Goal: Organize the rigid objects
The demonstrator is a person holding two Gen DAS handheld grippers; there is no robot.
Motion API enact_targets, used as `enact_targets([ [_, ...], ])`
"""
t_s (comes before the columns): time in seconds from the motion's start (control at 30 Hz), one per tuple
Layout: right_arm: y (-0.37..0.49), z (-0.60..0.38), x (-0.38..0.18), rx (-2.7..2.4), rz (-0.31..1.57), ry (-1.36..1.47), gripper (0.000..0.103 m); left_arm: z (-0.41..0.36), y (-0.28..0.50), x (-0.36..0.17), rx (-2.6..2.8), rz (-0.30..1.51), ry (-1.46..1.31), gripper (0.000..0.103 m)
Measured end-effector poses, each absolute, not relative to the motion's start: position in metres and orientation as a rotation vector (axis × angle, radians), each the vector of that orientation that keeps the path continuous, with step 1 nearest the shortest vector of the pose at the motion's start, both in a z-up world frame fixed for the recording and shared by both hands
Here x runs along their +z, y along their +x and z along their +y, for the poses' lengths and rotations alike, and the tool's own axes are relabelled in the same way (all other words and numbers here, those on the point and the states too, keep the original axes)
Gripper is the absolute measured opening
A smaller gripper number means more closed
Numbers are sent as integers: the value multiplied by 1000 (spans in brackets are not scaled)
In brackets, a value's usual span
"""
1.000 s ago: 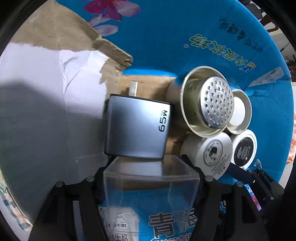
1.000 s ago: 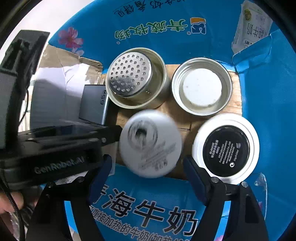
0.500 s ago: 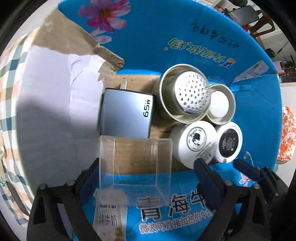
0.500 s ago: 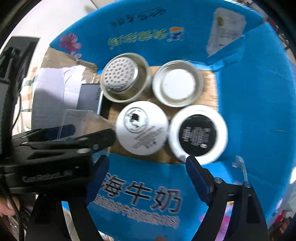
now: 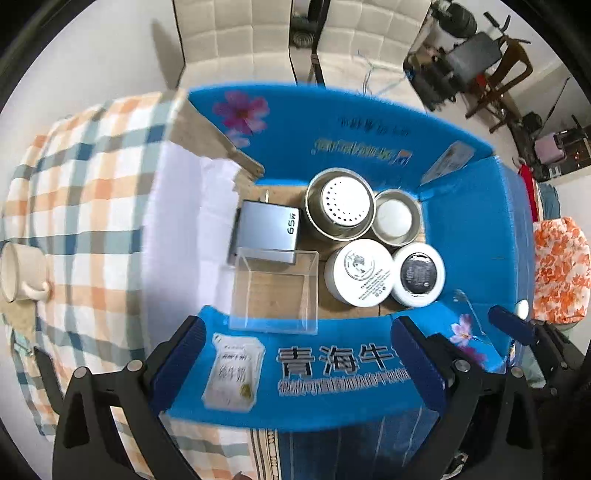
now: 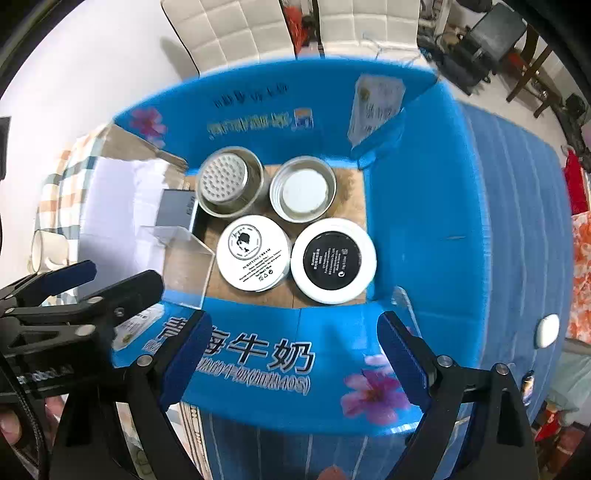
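A blue cardboard box [image 5: 472, 229] holds a grey 65W charger [image 5: 266, 232], a clear plastic box [image 5: 275, 291], a perforated metal cup [image 5: 341, 208], a metal lid [image 5: 396, 217], a white cream jar [image 5: 360, 271] and a black-labelled white jar [image 5: 419, 275]. My left gripper [image 5: 297, 332] hangs wide open above the box's near wall, empty. My right gripper [image 6: 293, 325] is also above that wall, its jaws opening with nothing between them. Below it sit the cream jar [image 6: 253, 256] and the black-labelled jar [image 6: 332, 260]. The left gripper [image 6: 92, 284] shows at the right wrist view's left edge.
The box stands on a checked tablecloth [image 5: 92, 184] with a cream mug [image 5: 20, 273] at the left. White padded chairs [image 5: 240, 33] stand behind the table. An orange floral cloth [image 5: 561, 269] lies to the right of the box.
Both grippers have risen out of the box and spread their jaws. The left has let go of the clear plastic box, the right of the white cream jar; both items now rest inside.
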State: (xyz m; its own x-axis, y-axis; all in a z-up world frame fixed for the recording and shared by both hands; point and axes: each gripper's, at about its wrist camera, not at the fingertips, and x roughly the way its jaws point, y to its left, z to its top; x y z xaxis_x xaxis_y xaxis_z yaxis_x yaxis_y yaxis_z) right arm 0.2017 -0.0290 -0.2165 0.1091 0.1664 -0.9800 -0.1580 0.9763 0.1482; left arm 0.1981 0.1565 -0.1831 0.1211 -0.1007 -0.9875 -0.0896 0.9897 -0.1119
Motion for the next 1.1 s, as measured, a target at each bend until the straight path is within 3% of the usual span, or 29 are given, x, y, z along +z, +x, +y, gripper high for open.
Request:
enact_targets([
  [0.6, 122, -56, -85, 312, 1245, 25, 93, 128, 131, -77, 81, 1202, -82, 103],
  [0.87, 98, -92, -69, 318, 1212, 70, 93, 97, 112, -57, 66, 1155, -56, 103],
  [1.1, 67, -200, -89, 157, 1253, 155, 93, 2, 108, -82, -97, 1156, 36, 103],
])
